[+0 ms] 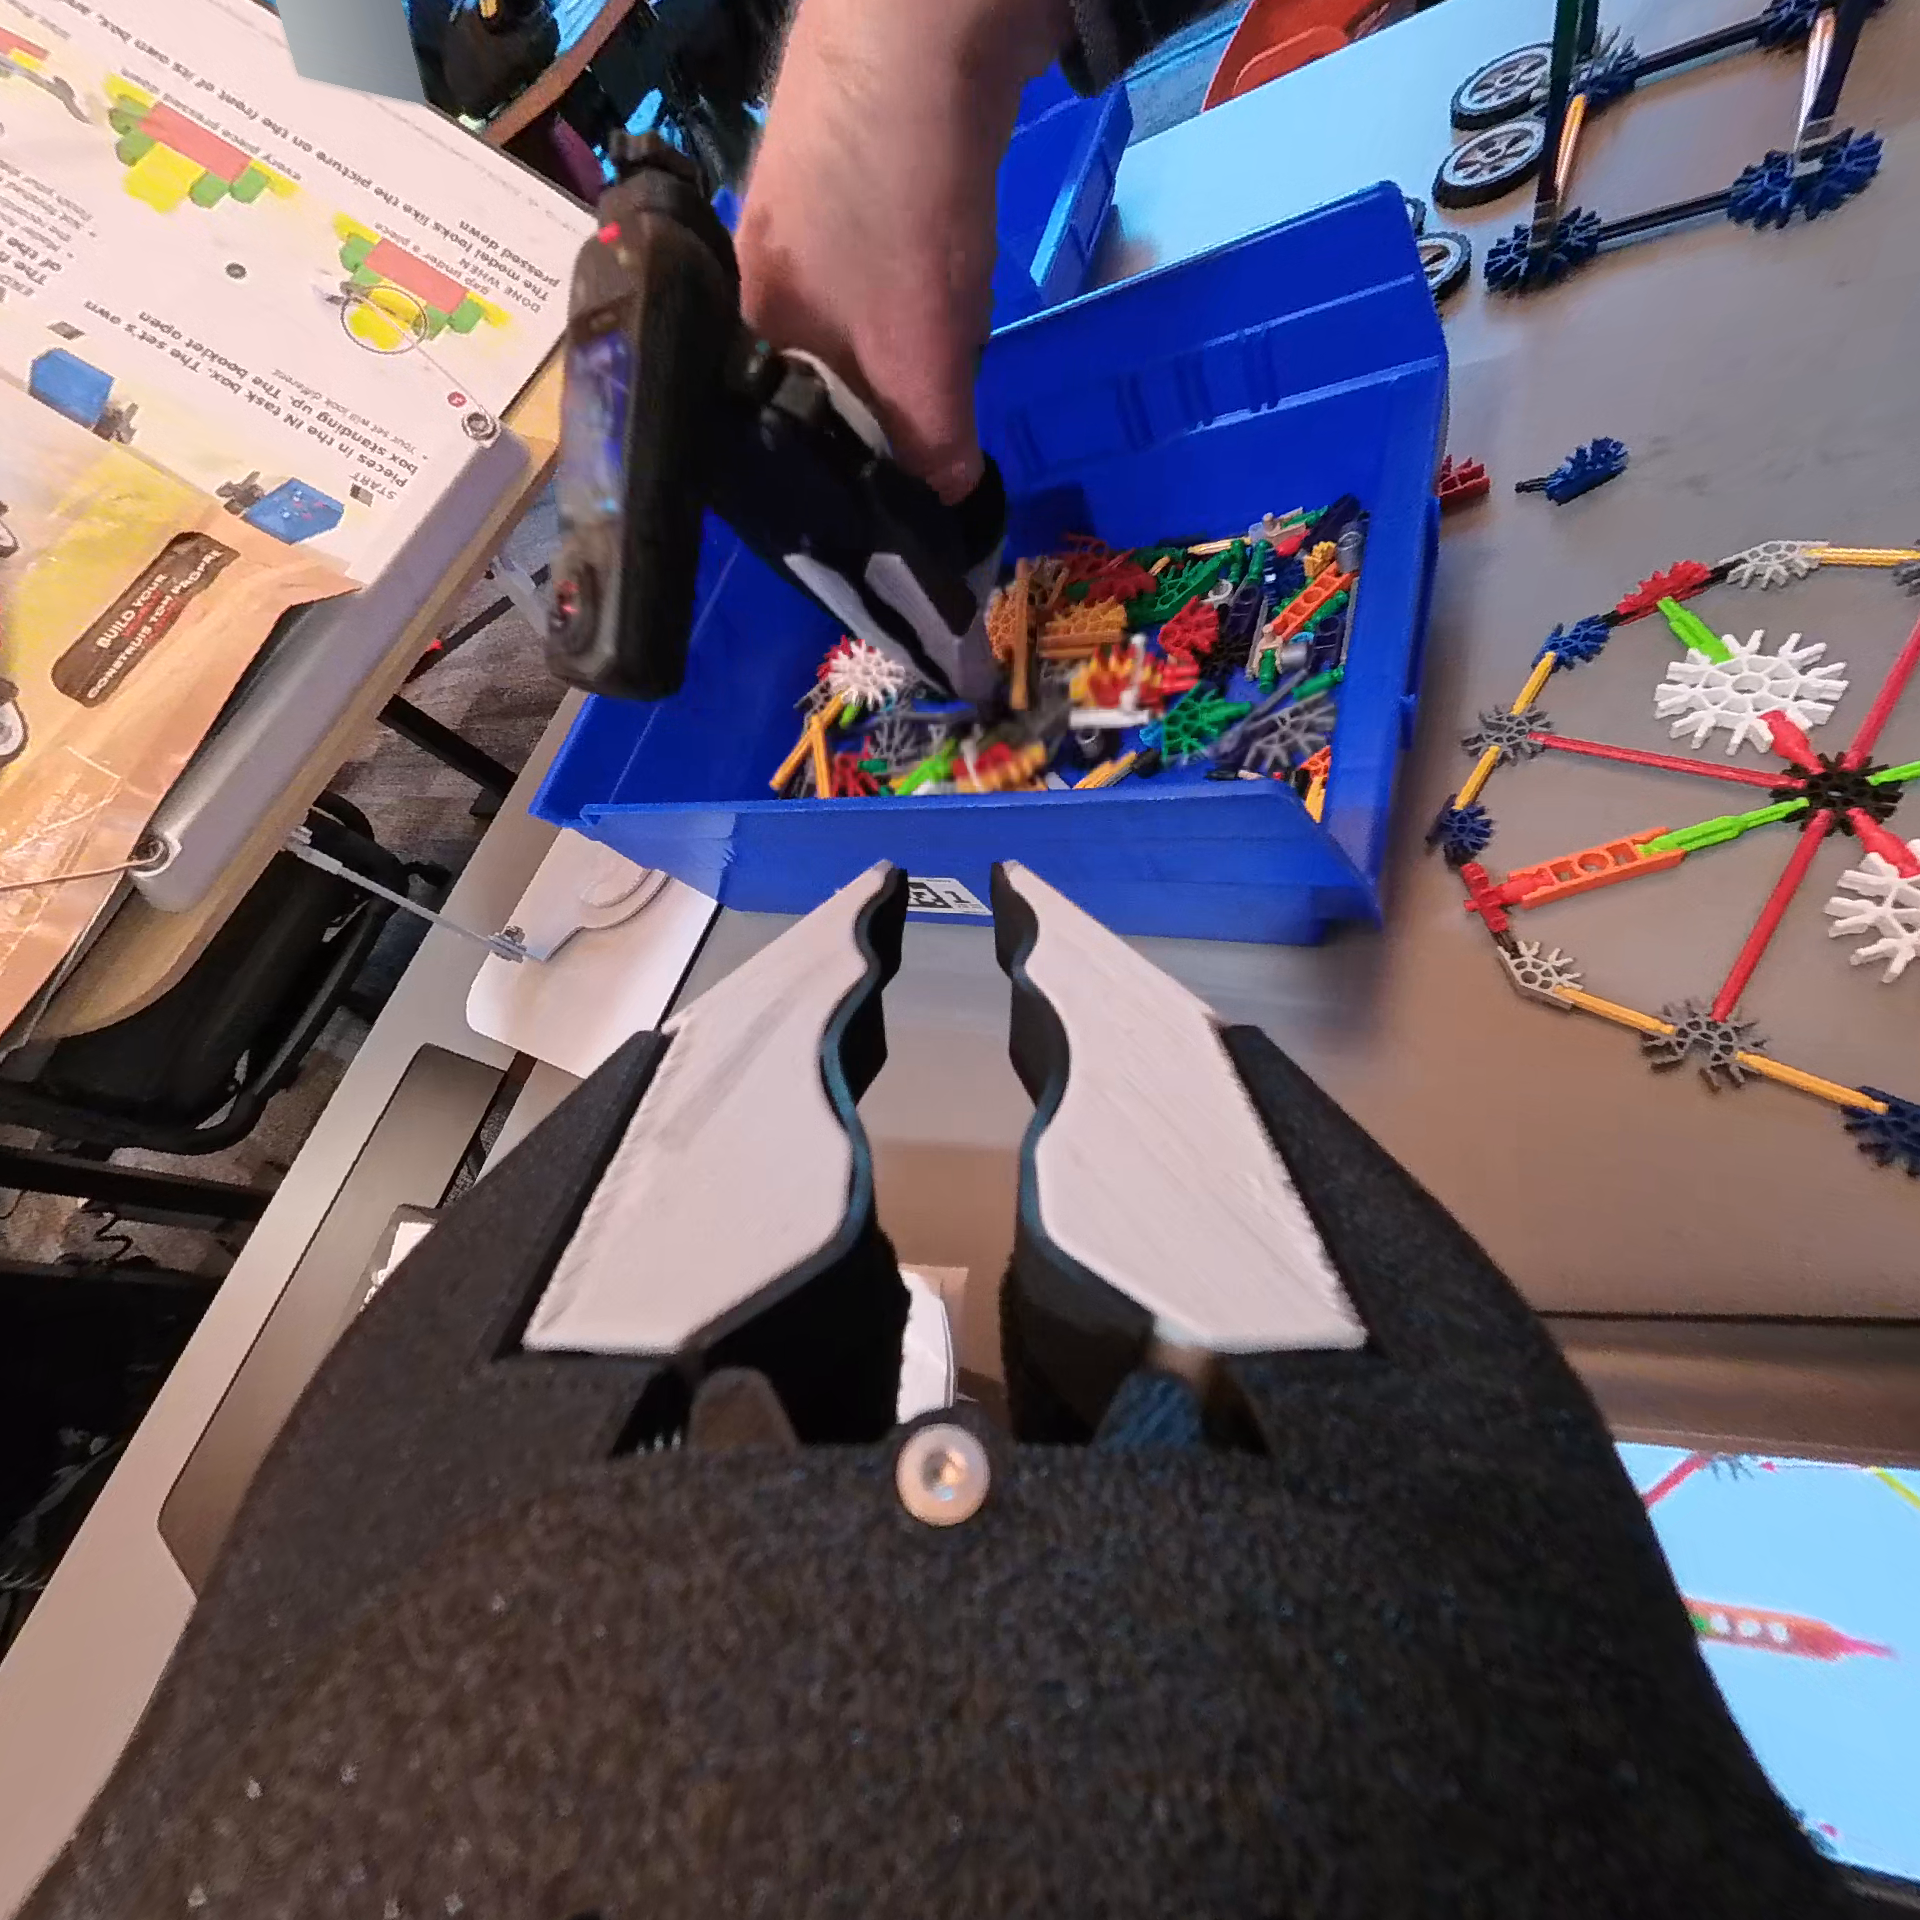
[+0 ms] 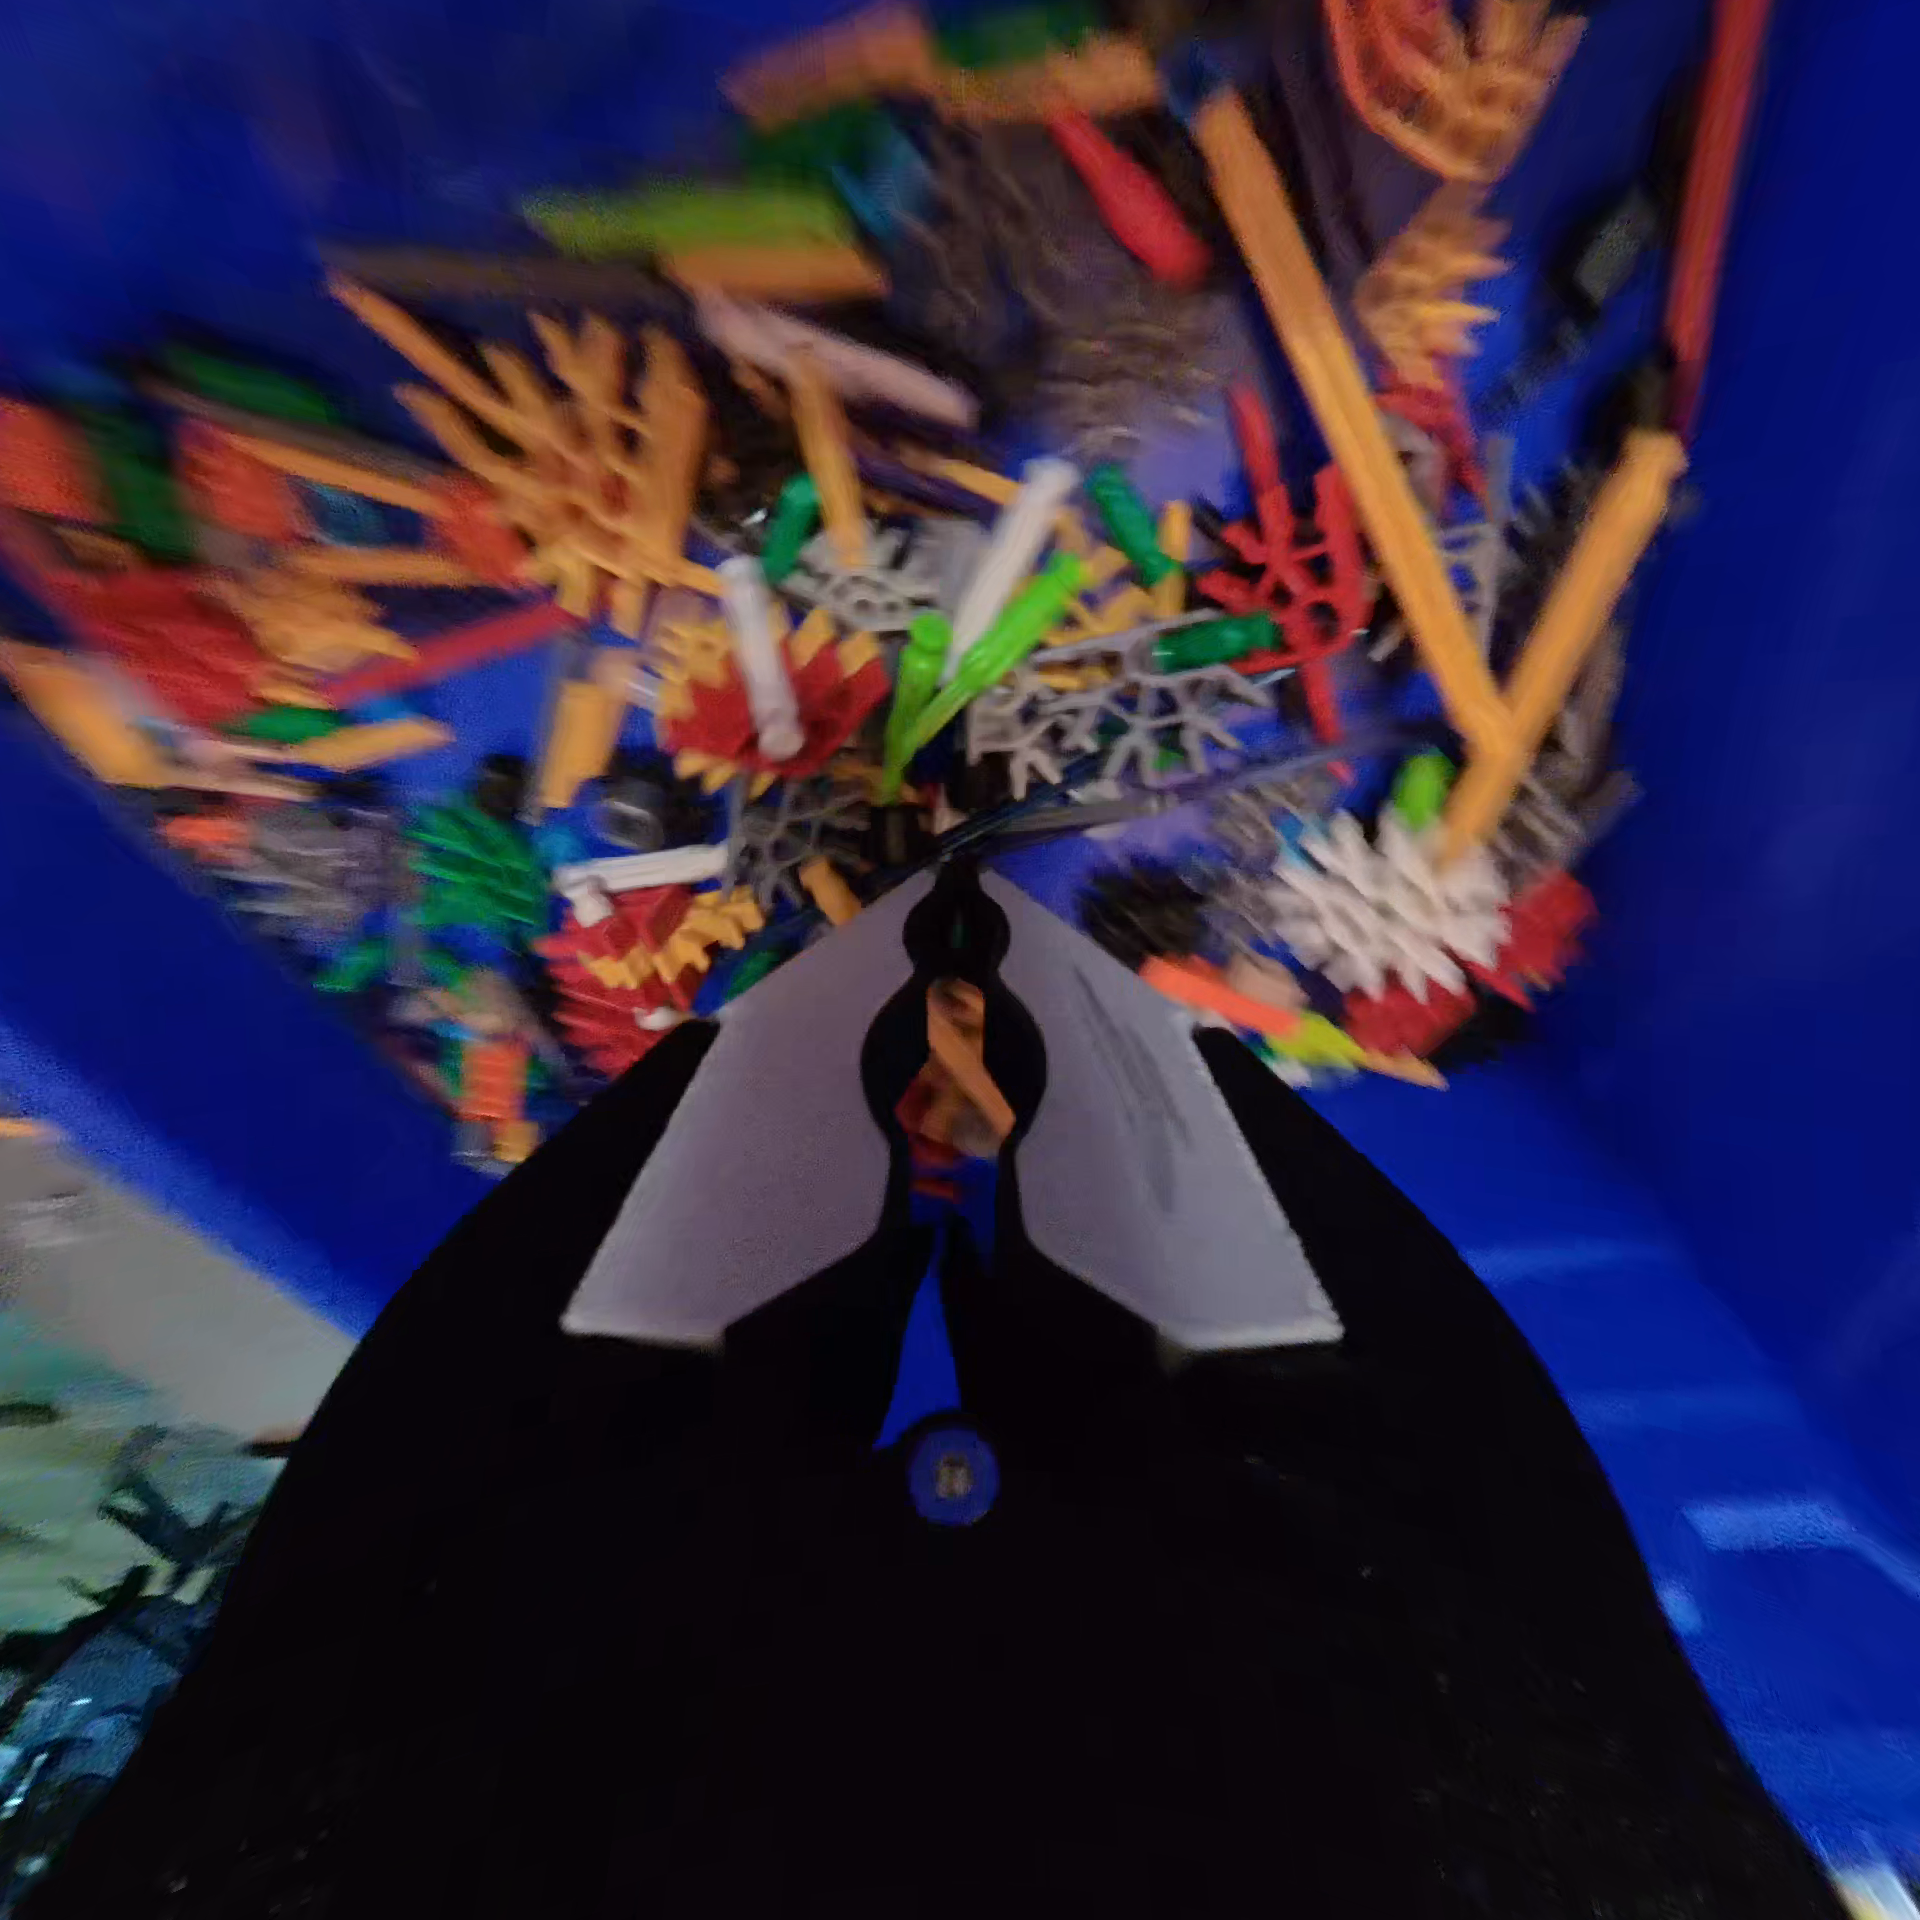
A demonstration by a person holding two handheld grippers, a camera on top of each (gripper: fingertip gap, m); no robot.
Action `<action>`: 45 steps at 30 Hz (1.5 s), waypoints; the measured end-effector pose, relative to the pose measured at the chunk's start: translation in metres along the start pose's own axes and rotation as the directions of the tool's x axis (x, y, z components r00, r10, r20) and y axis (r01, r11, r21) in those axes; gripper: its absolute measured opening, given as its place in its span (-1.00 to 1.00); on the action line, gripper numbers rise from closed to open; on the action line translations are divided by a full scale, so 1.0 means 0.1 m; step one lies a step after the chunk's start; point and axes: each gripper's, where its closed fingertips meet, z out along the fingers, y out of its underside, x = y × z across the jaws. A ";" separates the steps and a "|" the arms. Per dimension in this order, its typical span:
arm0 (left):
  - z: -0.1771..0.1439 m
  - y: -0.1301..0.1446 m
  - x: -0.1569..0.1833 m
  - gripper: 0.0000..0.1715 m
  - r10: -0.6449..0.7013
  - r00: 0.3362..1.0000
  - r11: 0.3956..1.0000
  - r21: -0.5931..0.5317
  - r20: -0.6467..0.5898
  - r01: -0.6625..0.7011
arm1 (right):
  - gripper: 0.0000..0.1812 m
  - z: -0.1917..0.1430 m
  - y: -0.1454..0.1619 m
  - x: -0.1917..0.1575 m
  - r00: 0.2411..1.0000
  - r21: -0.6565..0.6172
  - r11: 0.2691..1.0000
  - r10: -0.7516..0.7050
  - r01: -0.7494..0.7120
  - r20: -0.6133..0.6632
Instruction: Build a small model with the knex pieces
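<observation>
The right hand-held gripper, jaws nearly closed on a thin dark piece amid the loose pieces in the blue bin, may drag tangled neighbours or slip; the left hand-held gripper hovers narrowly parted, empty, above the counter; a wheel model lies beside.

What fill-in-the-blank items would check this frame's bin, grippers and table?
1. The right gripper is down inside the ____ bin of loose pieces.
2. The left gripper, outside the bin, holds ____.
3. The flat wheel model lies on the ____ beside the bin.

Missing: blue; nothing; table
</observation>
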 end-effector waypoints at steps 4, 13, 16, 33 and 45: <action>0.00 0.00 0.00 -0.82 0.000 1.000 1.000 0.000 0.000 0.000 | -0.99 -0.21 -0.22 -0.07 0.998 0.132 0.991 -0.001 -0.007 0.060; 0.00 0.00 0.00 -0.82 0.002 1.000 1.000 -0.001 0.000 -0.002 | -0.87 -0.26 0.14 0.44 0.987 0.001 0.997 0.081 -0.081 -0.137; 0.00 0.00 0.01 -0.82 0.003 1.000 1.000 -0.002 0.001 -0.003 | -0.88 -0.11 0.32 0.45 0.985 -0.122 0.989 0.062 -0.082 -0.158; -0.01 0.00 0.01 -0.82 0.005 1.000 1.000 -0.006 -0.001 -0.005 | -1.00 -0.04 0.28 0.32 0.994 -0.150 0.987 0.050 -0.064 -0.095; -0.01 0.01 0.02 -0.82 0.012 1.000 1.000 -0.012 0.000 -0.012 | -0.90 -0.13 0.20 0.20 0.996 -0.101 0.991 0.081 -0.085 -0.039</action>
